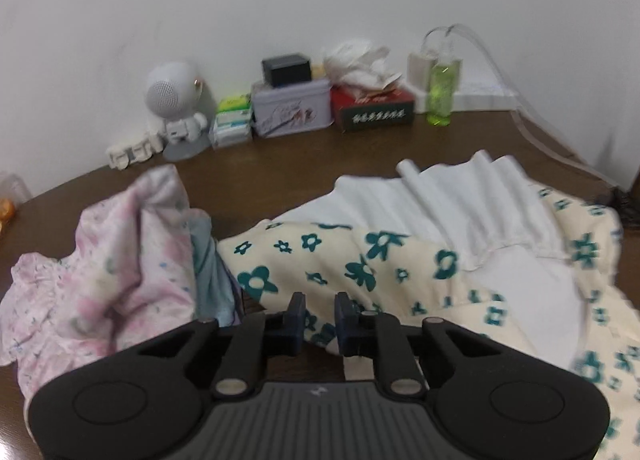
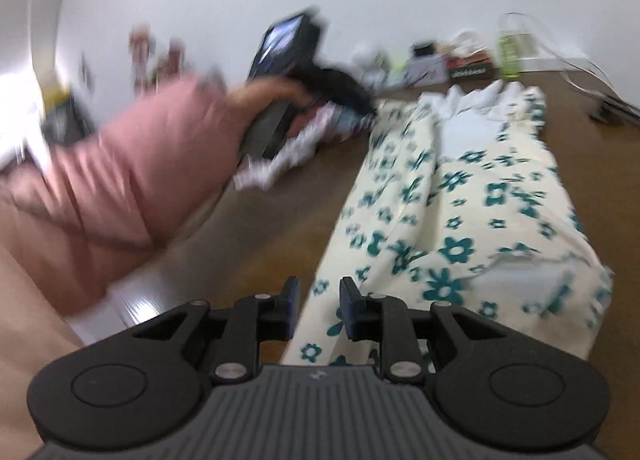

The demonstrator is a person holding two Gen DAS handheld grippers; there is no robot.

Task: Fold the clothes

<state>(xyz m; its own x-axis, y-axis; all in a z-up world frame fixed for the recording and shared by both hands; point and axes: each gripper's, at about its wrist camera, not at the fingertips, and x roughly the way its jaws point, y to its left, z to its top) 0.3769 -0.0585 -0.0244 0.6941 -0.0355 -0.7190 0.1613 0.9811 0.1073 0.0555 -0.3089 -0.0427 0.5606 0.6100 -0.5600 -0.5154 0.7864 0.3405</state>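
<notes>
Left hand-held gripper [image 1: 319,306] released, jaws apart over edge of cream cotton garment with teal flower print [image 1: 360,260]; right hand-held gripper [image 2: 316,292] likewise released at its hem. Garment lies lengthwise on brown wooden tabletop [image 1: 280,176], white lining exposed. Risks, judged: pinching single layer, skewed fold; snagging crumpled pink floral cloth [image 1: 100,268] just beside; motion blur suggests haste.

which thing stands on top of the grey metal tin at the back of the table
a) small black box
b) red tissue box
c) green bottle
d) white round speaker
a: in the left wrist view the small black box sits on the lid of the grey metal tin; the green bottle, speaker and red box stand beside it on the brown wooden table.
</notes>
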